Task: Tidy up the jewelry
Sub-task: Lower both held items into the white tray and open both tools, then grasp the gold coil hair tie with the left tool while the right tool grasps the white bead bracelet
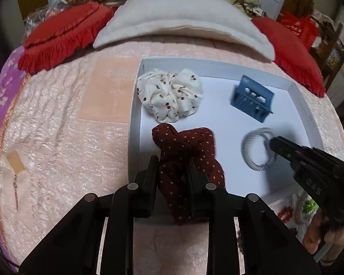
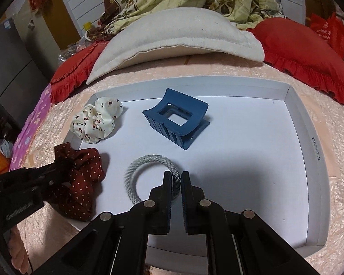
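Between right tongs [image 2: 176, 178]: rope ring [image 2: 149, 174], seemingly gripped.

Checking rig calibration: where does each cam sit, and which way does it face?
Left wrist: on the left claw, facing down its fingers at the maroon scrunchie over the tray rim; right claw and a hand show.
Right wrist: on the right claw, facing the grey hair tie between its fingers; left claw shows.
Shared: tray, white scrunchie, blue clip.
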A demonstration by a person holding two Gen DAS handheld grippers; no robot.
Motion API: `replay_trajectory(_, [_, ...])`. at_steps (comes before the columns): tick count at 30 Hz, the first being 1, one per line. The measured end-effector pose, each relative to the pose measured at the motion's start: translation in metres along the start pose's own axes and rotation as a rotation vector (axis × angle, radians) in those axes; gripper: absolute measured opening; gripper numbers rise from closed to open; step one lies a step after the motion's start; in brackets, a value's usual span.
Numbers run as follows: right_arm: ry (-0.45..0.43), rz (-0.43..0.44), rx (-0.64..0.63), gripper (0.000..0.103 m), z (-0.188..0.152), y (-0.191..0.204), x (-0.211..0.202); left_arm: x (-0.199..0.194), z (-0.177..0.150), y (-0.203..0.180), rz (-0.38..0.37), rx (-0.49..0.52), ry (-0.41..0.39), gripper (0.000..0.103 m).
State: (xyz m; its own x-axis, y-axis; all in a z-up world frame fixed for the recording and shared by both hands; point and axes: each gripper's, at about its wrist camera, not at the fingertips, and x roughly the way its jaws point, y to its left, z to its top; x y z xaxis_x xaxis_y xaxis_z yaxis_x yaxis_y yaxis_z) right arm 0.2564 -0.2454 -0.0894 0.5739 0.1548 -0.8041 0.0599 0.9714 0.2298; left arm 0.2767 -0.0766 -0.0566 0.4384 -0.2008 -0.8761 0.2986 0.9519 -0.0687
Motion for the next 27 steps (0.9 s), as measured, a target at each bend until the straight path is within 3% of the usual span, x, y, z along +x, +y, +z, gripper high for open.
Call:
replay_trajectory(2, [0.000,-0.003,-0.001,0.014,0.000,0.001,-0.002,-0.013,-0.006,-0.002,0.004,0.007,-0.022,0.029])
replay_trajectory(9, [-0.054,0.006,0.007,0.029,-0.004,0.000,-0.039,-0.064,-0.023,-0.009,0.021,0.023,-0.103,0.032])
replay_trajectory(15, [-0.122,0.024,0.030,0.038,-0.041,-0.009,-0.103,-0.108,-0.054,-0.009,0.087,0.022,-0.163,0.035])
replay_trajectory(20, [-0.132,-0.017,0.078,0.038,-0.095,-0.032,-0.135,-0.118,-0.085,-0.016,0.017,0.014,-0.138,0.036])
replay_trajectory(27, [-0.100,-0.051,0.149,0.038,-0.156,-0.062,-0.148,-0.092,-0.116,-0.046,-0.082,0.047,-0.018,0.036])
